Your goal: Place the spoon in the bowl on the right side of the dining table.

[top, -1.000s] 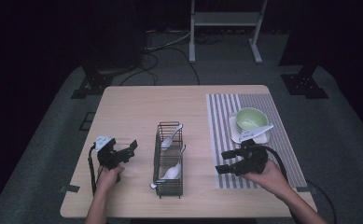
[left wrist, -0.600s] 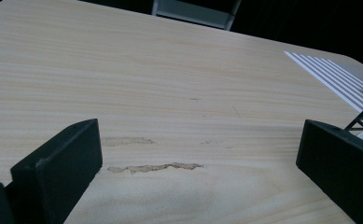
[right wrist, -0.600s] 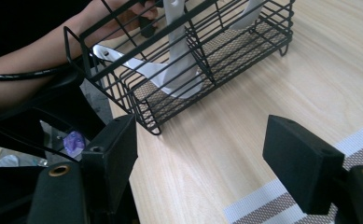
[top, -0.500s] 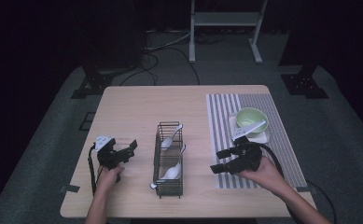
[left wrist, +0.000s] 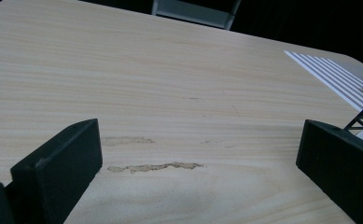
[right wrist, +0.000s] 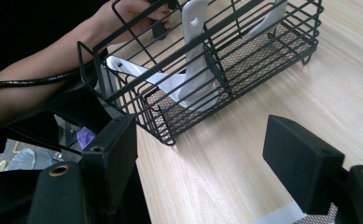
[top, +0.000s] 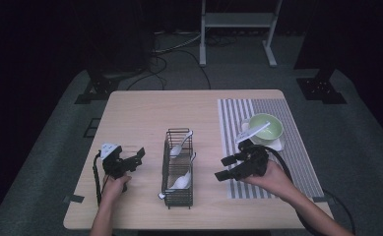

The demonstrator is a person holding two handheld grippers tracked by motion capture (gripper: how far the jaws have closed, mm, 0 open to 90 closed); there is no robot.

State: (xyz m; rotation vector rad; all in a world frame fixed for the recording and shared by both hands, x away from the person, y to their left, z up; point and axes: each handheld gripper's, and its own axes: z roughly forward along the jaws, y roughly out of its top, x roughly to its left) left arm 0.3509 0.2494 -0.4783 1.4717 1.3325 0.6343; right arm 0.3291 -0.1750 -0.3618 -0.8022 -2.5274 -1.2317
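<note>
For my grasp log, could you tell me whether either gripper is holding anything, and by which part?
Nothing is held: the left gripper and the right gripper both have open, empty jaws above the table.

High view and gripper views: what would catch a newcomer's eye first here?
The black wire basket at the table's middle, holding white spoons, stands out first. Next comes the green bowl on the striped mat at the right, a white spoon lying across its rim. The left gripper and right gripper flank the basket, both with jaws open and empty.
</note>
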